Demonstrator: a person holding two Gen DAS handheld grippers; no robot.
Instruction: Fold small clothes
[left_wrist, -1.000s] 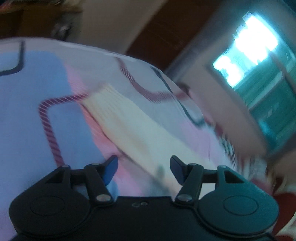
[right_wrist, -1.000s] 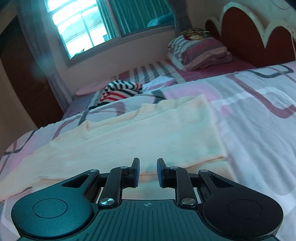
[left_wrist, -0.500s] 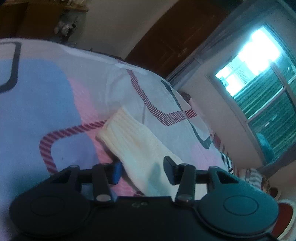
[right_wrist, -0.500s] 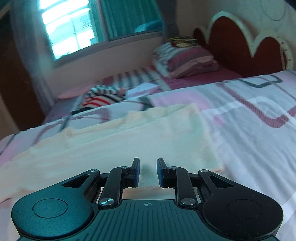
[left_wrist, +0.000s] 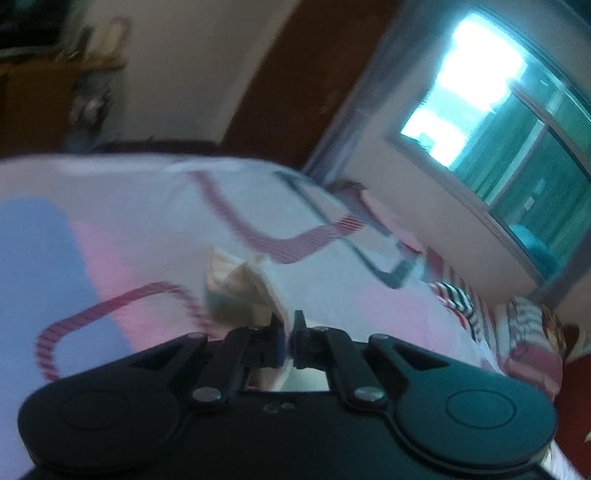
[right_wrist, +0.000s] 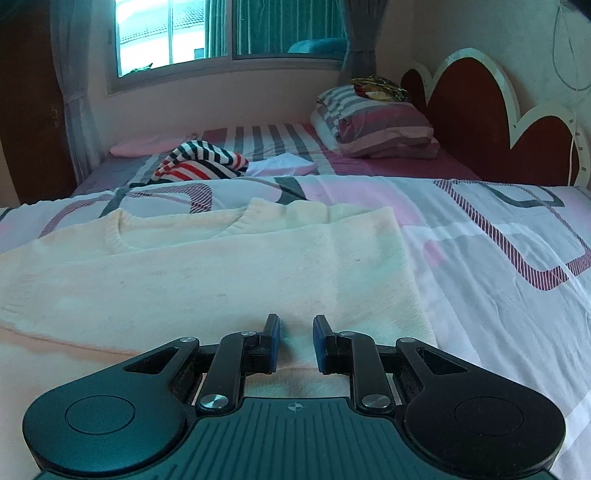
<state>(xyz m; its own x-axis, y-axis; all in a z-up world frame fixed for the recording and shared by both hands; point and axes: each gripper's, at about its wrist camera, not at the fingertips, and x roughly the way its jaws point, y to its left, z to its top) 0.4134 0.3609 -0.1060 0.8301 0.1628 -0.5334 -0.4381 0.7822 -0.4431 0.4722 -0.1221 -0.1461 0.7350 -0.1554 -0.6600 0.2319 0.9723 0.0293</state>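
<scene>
Both grippers are in play: the left gripper (left_wrist: 287, 334) is pinched tight on the cream sweater's sleeve (left_wrist: 236, 291), lifted off the patterned bedspread (left_wrist: 110, 206), while the right gripper (right_wrist: 294, 341) hangs parted and empty over the cream sweater (right_wrist: 207, 273) spread flat. To do it well, carry that sleeve across the body low, laying it square, the right one pinning the hem.
</scene>
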